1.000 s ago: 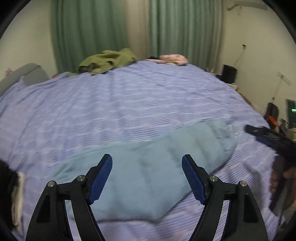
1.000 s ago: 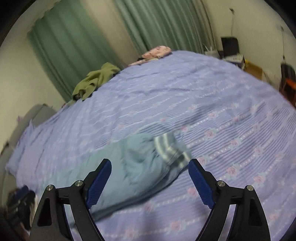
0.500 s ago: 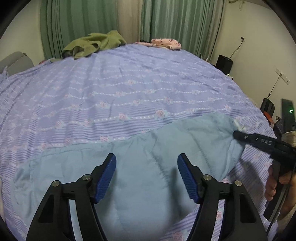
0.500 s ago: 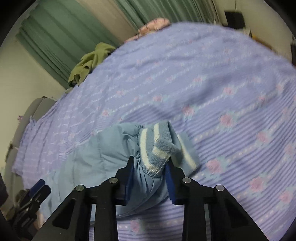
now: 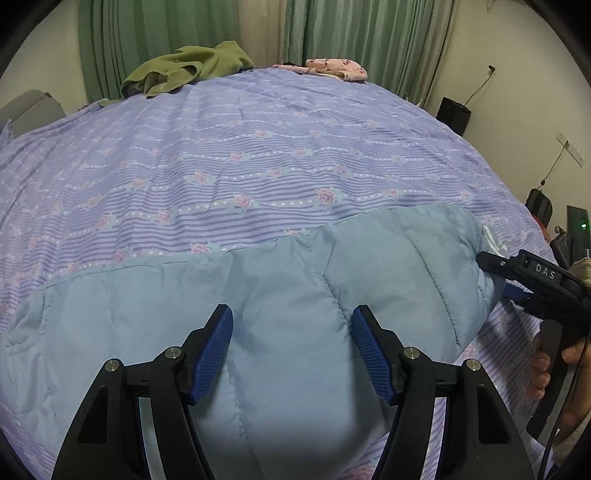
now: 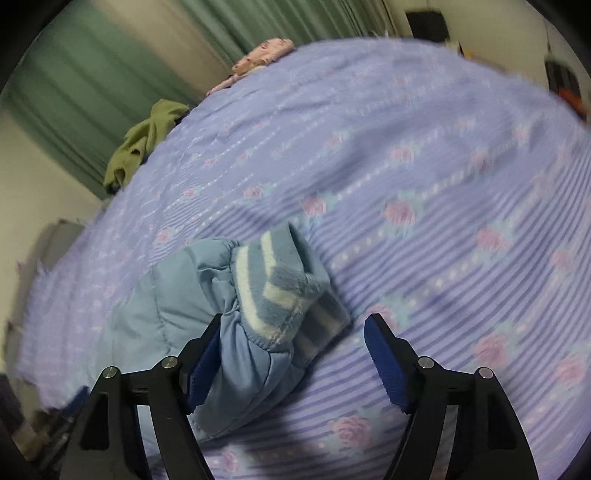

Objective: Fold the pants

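Two claws, both pitched steeply down toward the bed [image 5: 280, 155].

Left claw [image 5: 291, 347]: hovers over the pants [image 5: 280, 295], pointing down at the quilted light-blue fabric. Jaws partly open; cloth shows between the blue pads [image 5: 214, 350] but whether the tips touch it I cannot tell. Nothing pinched.

Right claw [image 6: 291, 363]: seen in the left view at the right edge as a black tool held by a hand [image 5: 561, 373], reaching toward the pants' right end. In its own view, jaws have just been opening and now stand wide. The striped fleecy cuff [image 6: 284, 295] and bunched blue fabric sit between them, leaning against the left pad [image 6: 203, 365]; the right pad is clear of the cloth, with bedsheet showing in the gap. Not gripped. Right view is motion-blurred.

Pants: lie across the near edge of the bed on the purple rose-striped sheet, stretched left to right, cuff end rumpled and turned up at the right.

Far edge of bed: green garment [image 5: 184, 70] and pink garment [image 5: 332, 68], well apart from the pants. Green curtains [image 5: 369, 33] behind.
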The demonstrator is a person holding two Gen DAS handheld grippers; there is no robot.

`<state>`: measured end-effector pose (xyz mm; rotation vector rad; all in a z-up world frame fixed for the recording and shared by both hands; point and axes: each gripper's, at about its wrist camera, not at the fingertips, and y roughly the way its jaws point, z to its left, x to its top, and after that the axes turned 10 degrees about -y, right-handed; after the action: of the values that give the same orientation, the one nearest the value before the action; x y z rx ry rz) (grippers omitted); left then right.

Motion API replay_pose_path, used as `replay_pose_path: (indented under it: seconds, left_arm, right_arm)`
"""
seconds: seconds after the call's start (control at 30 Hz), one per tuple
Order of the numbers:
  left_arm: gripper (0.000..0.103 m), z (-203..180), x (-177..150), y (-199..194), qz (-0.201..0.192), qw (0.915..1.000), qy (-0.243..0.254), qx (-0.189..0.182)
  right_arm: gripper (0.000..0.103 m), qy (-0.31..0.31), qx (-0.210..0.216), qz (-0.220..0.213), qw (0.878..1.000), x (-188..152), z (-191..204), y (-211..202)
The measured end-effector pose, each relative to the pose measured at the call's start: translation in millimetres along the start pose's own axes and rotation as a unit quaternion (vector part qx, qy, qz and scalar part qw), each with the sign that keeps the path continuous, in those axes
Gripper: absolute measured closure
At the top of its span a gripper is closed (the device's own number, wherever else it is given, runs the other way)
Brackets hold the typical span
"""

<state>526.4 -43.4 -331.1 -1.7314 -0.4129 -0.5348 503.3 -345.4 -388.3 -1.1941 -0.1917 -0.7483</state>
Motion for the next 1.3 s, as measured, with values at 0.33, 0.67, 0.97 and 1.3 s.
replay_pose_path:
  seconds: [0.33, 0.67, 0.97, 1.3]
  left_arm:
    - [0.077, -14.1, 2.0, -13.2, -0.002, 0.9990, 0.007, -0.045]
    - [0.097, -28.5, -12.1, 8.1, 0.039, 0.9979, 0.010, -0.050]
    - [0.094, -16.0, -1.4, 0.3, 0.074, 0.9952, -0.035, -0.052]
    - [0.069, 72.4, 32.4, -148.1, -0.033, 0.9970, -0.067, 0.022]
  right_arm:
    - [0.064, 0.022, 0.053, 0.015, 0.998, 3.7, 5.4, 13.4]
    - [0.067, -0.075, -0.018, -0.090, 0.993, -3.4, 59.9, -89.9]
    - [0.067, -0.148, -0.050, -0.104, 0.982, -7.6, 108.7, -119.5]
    - [0.067, -0.196, -0.064, -0.126, 0.970, -4.2, 200.7, -150.2]
